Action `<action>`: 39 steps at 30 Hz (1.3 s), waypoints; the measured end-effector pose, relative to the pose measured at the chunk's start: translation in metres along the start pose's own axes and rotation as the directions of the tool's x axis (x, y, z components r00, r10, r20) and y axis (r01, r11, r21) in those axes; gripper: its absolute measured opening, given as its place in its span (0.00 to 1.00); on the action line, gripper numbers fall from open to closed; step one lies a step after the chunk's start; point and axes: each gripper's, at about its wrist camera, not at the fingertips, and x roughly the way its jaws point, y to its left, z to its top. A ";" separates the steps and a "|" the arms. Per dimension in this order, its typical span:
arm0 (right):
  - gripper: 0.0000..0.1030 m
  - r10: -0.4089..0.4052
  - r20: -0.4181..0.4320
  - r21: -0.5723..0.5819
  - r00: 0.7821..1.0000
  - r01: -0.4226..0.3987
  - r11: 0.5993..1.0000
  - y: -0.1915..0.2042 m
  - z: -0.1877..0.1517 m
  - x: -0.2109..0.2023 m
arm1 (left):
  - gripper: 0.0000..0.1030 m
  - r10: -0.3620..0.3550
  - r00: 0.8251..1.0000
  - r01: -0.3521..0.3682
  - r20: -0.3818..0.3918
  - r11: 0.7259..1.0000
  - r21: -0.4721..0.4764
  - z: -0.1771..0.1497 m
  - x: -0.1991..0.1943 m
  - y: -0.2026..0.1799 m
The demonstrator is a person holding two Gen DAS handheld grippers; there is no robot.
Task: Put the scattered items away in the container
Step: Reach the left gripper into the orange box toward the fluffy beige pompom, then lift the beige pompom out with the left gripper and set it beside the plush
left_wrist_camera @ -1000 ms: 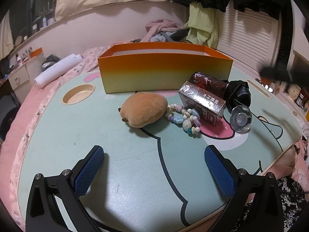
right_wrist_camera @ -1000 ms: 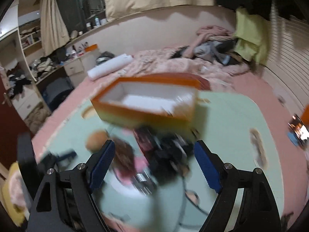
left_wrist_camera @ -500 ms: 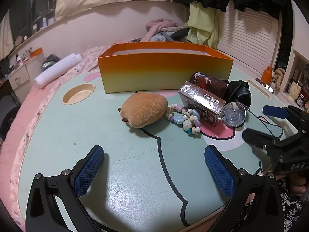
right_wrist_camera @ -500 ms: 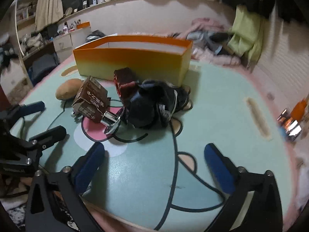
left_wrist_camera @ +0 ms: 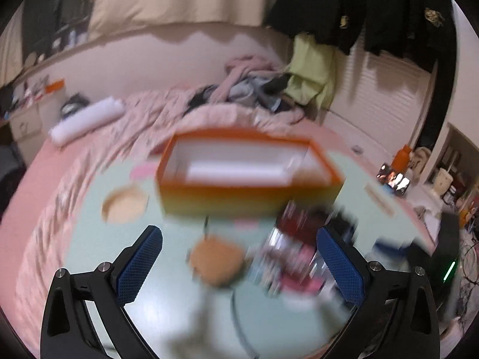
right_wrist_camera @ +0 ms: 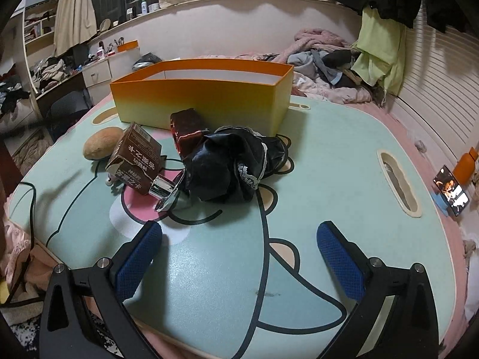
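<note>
Stage: approach, nothing picked; I held left gripper [left_wrist_camera: 239, 257] and right gripper [right_wrist_camera: 239, 252] spread wide, empty; plush toy [right_wrist_camera: 100, 146], brown carton [right_wrist_camera: 134, 160], black cloth [right_wrist_camera: 233, 167] lay clustered before orange container [right_wrist_camera: 206, 98]; next, I judged, straddle one item and close.

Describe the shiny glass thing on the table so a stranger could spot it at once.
Start at the orange box at the back of the mint-green table. In front of it lies a huddle of items; at its near edge, between the brown carton and the crumpled black cloth, lies the glass piece. It alone is clear and mirror-bright.
</note>
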 end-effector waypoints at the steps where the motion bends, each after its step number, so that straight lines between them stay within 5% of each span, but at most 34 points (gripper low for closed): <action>1: 1.00 0.001 0.000 -0.001 1.000 -0.001 1.000 0.000 0.000 0.000 | 1.00 -0.026 1.000 0.026 -0.013 1.000 0.015 0.021 0.004 -0.007; 5: 1.00 0.002 0.001 -0.001 1.000 -0.002 1.000 0.000 -0.001 0.000 | 0.99 -0.163 0.970 0.165 -0.179 0.986 -0.002 0.074 0.051 -0.029; 9: 1.00 0.006 0.002 -0.001 1.000 -0.006 1.000 -0.001 -0.001 0.000 | 0.73 -0.202 0.901 0.174 -0.384 0.979 -0.106 0.088 0.125 -0.039; 13: 1.00 0.012 0.006 -0.002 1.000 -0.012 1.000 -0.001 -0.002 0.001 | 0.65 -0.254 0.831 0.168 -0.496 0.963 -0.212 0.076 0.172 -0.044; 18: 1.00 0.017 0.011 -0.002 1.000 -0.017 1.000 -0.001 -0.002 0.001 | 0.64 -0.221 0.834 0.132 -0.505 0.970 -0.206 0.067 0.190 -0.055; 22: 1.00 0.019 0.012 -0.002 1.000 -0.019 1.000 -0.001 -0.002 0.002 | 0.57 -0.223 0.811 0.147 -0.541 0.972 -0.181 0.056 0.202 -0.065; 24: 1.00 0.020 0.013 -0.002 1.000 -0.020 1.000 -0.001 -0.003 0.002 | 0.52 -0.213 0.824 0.149 -0.525 0.976 -0.162 0.055 0.198 -0.064; 29: 1.00 0.020 0.014 -0.002 1.000 -0.020 1.000 0.000 -0.003 0.002 | 0.00 -0.262 0.862 0.191 -0.434 0.961 -0.201 0.078 0.162 -0.043; 34: 1.00 0.021 0.013 -0.004 1.000 -0.021 1.000 -0.001 -0.003 0.002 | 0.00 -0.258 0.922 0.214 -0.288 0.961 -0.177 0.108 0.104 -0.023; 39: 1.00 0.020 0.013 -0.004 1.000 -0.020 1.000 0.000 -0.004 0.002 | 0.00 -0.316 0.932 0.282 -0.176 0.940 -0.195 0.115 0.046 -0.003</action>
